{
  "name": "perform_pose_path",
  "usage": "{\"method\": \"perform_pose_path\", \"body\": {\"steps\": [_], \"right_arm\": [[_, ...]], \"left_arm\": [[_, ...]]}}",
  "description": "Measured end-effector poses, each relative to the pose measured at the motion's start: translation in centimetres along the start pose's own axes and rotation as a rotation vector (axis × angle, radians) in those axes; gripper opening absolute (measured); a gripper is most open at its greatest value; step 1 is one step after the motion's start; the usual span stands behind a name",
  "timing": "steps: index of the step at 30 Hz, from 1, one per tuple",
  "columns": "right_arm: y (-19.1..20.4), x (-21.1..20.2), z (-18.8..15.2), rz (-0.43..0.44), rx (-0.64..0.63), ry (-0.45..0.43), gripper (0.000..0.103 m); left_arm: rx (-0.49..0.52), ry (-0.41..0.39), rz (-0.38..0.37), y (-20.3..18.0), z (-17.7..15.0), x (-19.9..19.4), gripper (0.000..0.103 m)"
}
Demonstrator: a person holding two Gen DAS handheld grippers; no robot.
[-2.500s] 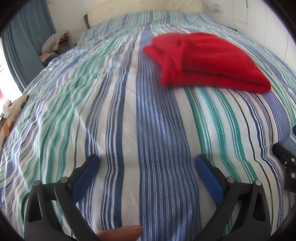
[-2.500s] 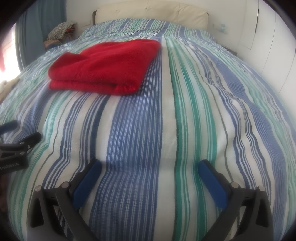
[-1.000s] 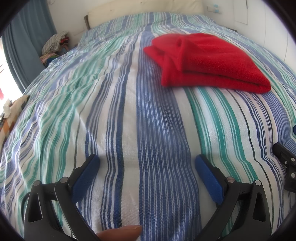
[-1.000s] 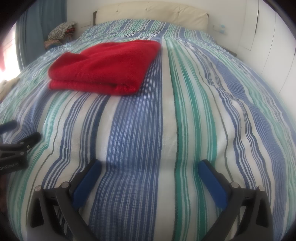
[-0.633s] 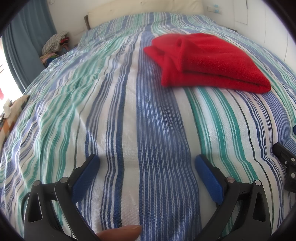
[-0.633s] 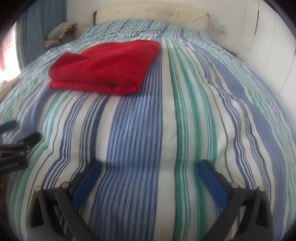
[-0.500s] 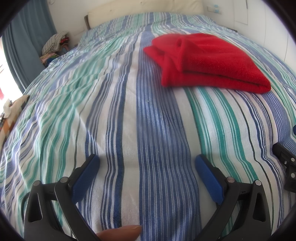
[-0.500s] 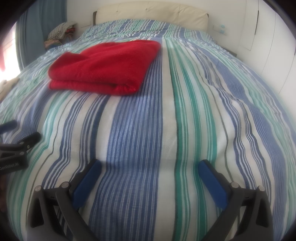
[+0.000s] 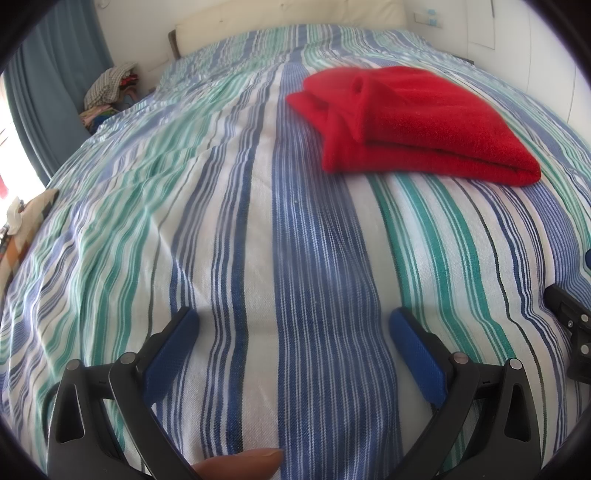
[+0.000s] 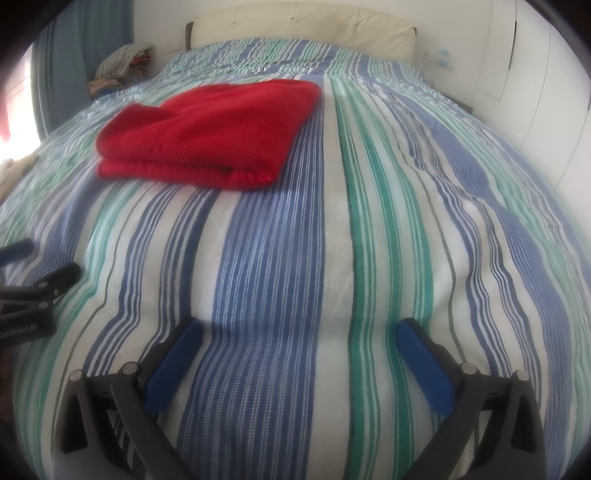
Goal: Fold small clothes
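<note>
A red fleece garment (image 9: pixel 410 125) lies folded in a thick rectangle on the striped bedspread (image 9: pixel 229 229), far ahead and right of my left gripper (image 9: pixel 293 323). In the right wrist view the garment (image 10: pixel 207 129) lies far ahead and to the left of my right gripper (image 10: pixel 301 328). Both grippers are open and empty, low over the bedspread near its front edge. The right gripper's tip (image 9: pixel 569 314) shows at the right edge of the left wrist view. The left gripper's tip (image 10: pixel 40 286) shows at the left edge of the right wrist view.
A cream headboard (image 10: pixel 303 26) stands at the far end of the bed. A pile of clothes (image 9: pixel 109 86) sits beside the bed at far left, by a blue curtain (image 9: pixel 48 92). White wardrobe doors (image 10: pixel 535 92) line the right side.
</note>
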State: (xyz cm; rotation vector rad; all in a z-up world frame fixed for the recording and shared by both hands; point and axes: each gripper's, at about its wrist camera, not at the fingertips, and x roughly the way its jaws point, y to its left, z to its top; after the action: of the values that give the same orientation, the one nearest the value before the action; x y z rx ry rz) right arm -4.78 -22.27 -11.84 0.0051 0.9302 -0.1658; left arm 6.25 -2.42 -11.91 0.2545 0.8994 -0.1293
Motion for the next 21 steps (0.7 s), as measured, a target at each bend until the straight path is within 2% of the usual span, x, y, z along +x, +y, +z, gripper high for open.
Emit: {"method": "perform_pose_path", "body": {"steps": [21], "right_arm": [[0.22, -0.05, -0.12, -0.002, 0.0, 0.0, 0.103]], "left_arm": [[-0.001, -0.001, 0.0, -0.01, -0.05, 0.02, 0.103]]}}
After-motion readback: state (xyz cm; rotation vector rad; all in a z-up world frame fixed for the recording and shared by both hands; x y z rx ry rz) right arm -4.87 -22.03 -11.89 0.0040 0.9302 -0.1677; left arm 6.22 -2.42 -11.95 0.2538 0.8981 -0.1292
